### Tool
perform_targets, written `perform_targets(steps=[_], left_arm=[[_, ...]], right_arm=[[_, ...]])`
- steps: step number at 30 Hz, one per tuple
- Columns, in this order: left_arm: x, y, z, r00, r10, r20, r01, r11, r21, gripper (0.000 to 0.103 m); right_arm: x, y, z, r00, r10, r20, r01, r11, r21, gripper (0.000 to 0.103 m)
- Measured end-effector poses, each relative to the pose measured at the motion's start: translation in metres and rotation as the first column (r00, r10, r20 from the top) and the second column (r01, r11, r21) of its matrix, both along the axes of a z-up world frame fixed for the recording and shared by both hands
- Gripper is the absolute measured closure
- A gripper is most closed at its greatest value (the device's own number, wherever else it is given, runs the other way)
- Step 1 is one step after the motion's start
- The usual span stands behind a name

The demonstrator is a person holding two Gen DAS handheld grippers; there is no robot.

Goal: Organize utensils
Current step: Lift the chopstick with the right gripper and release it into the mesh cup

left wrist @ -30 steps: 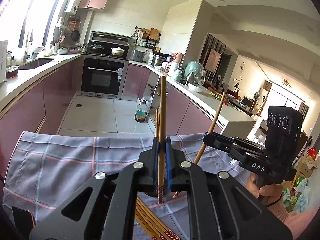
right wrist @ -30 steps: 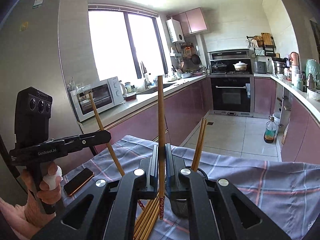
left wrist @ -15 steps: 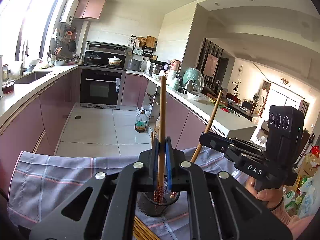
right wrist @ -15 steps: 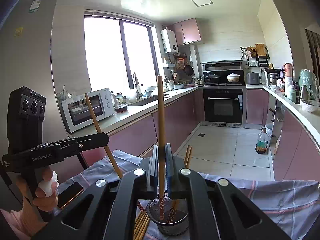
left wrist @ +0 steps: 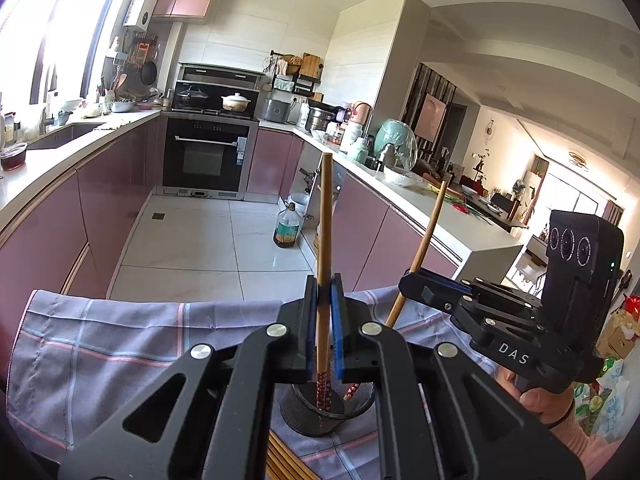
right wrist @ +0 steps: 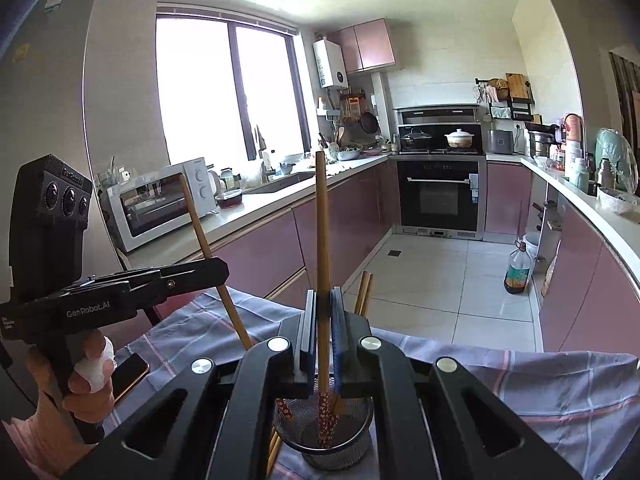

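In the left wrist view my left gripper (left wrist: 323, 292) is shut on an upright wooden chopstick (left wrist: 324, 220). Its red patterned tip sits inside the black mesh holder (left wrist: 298, 416). To the right, my right gripper (left wrist: 408, 280) is shut on a second, slanted chopstick (left wrist: 424, 240) whose tip also dips into the holder. In the right wrist view the right gripper (right wrist: 323, 300) clamps its chopstick (right wrist: 321, 220) over the holder (right wrist: 352, 448). The left gripper (right wrist: 222, 270) holds its chopstick (right wrist: 196, 224) at the left. Two more chopsticks (right wrist: 365, 292) stand in the holder.
A grey plaid cloth (left wrist: 120, 340) covers the table under the holder. Several loose chopsticks (left wrist: 284, 460) lie on it near me. A phone (right wrist: 128, 372) rests on the cloth at the left. A person's hand (right wrist: 88, 384) grips the left tool. Kitchen counters and floor lie beyond.
Both grippers have moved forward with their chopsticks, from above the loose chopsticks on the cloth to over the mesh holder. The red tips now sit inside it.
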State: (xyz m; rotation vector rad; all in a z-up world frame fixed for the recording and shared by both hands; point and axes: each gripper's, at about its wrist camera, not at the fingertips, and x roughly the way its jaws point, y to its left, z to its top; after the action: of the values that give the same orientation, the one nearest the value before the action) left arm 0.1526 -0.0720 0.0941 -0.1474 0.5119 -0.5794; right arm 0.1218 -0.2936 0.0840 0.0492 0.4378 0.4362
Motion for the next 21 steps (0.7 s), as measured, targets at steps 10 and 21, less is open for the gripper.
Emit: perform_targets(steps=[10,21], left_arm=[[0.032,-0.013,-0.049,0.99,-0.054,-0.132,0.066,0.994,0.084,0.096],[0.063,-0.023,-0.078,0.978,-0.051,-0.204,0.08,0.987,0.14,0.095]], right_arm=[[0.021,0.001,-0.029,0.991,0.001,-0.137,-0.006,0.999,-0.033,0.098],[0.044,-0.001,-0.054,0.971,-0.028,-0.239,0.024,0.999,-0.023,0.096]])
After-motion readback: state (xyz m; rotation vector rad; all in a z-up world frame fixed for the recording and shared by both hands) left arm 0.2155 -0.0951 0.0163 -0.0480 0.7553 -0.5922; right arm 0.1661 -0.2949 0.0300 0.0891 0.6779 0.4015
